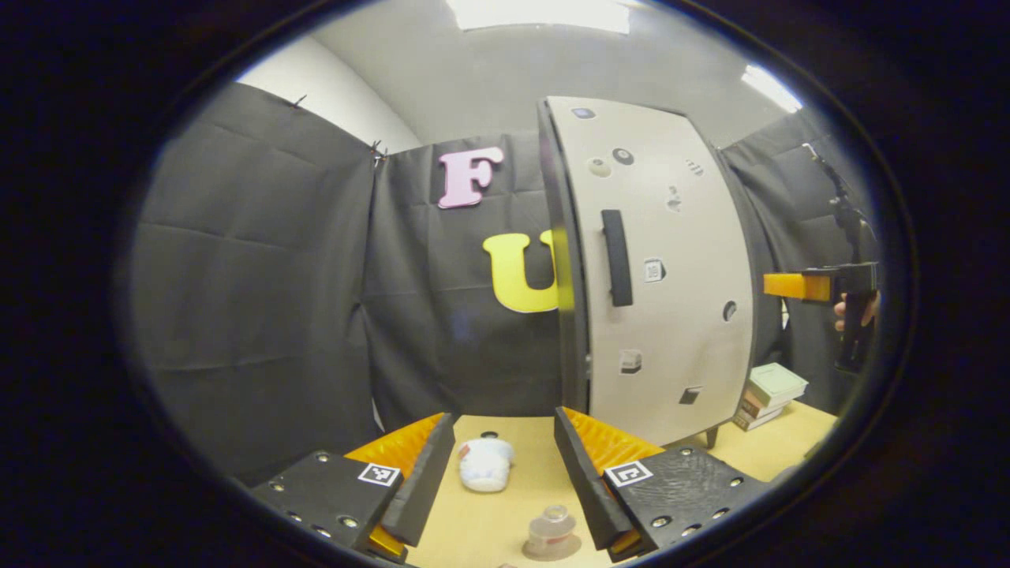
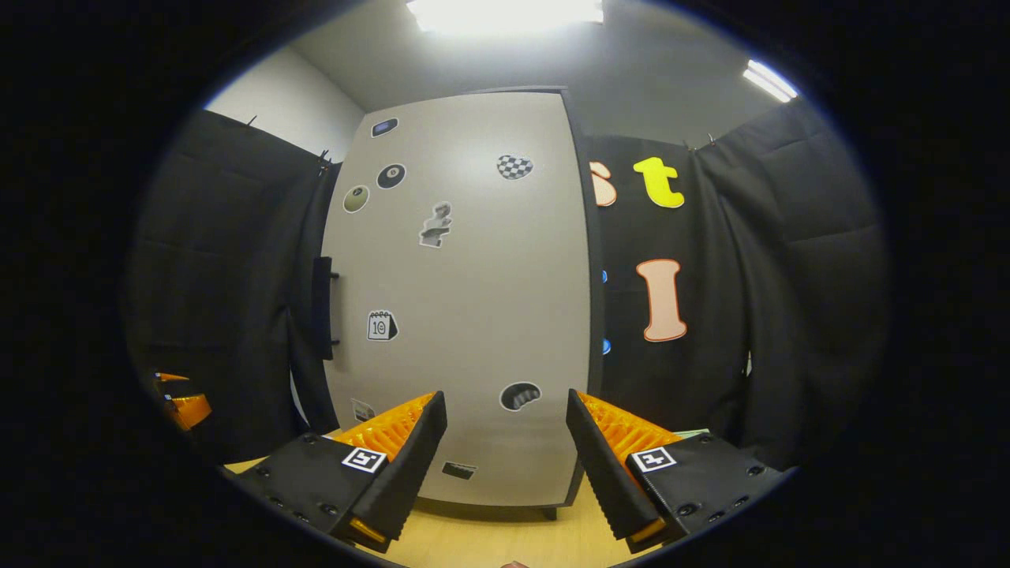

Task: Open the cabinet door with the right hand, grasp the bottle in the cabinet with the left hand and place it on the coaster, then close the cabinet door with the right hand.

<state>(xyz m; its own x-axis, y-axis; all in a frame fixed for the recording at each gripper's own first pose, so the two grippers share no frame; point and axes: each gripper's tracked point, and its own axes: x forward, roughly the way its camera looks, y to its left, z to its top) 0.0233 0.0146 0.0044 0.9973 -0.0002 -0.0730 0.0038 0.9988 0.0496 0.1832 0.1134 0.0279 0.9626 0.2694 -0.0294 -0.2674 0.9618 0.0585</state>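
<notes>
You were at the first step: the cabinet door (image 2: pixel 465 300) was shut, so the bottle behind it was out of sight, and your right gripper (image 2: pixel 505 457) hung in front of the door with its jaws spread and empty, well to the right of the door's handle (image 2: pixel 322 308). Your left gripper (image 1: pixel 501 473) waited, also spread and empty, left of the cabinet over the table (image 1: pixel 505 521), with the coaster (image 1: pixel 551 536) just below it. The next move, as I judged it, called for swinging the right gripper across to the handle and closing on it.

Stack of books (image 1: pixel 769 394) at lower right of left gripper view, on wooden table (image 1: pixel 505 521). White plush toy (image 1: pixel 485 464) at lower centre. Ceiling lights (image 2: pixel 505 14) along top edge.
</notes>
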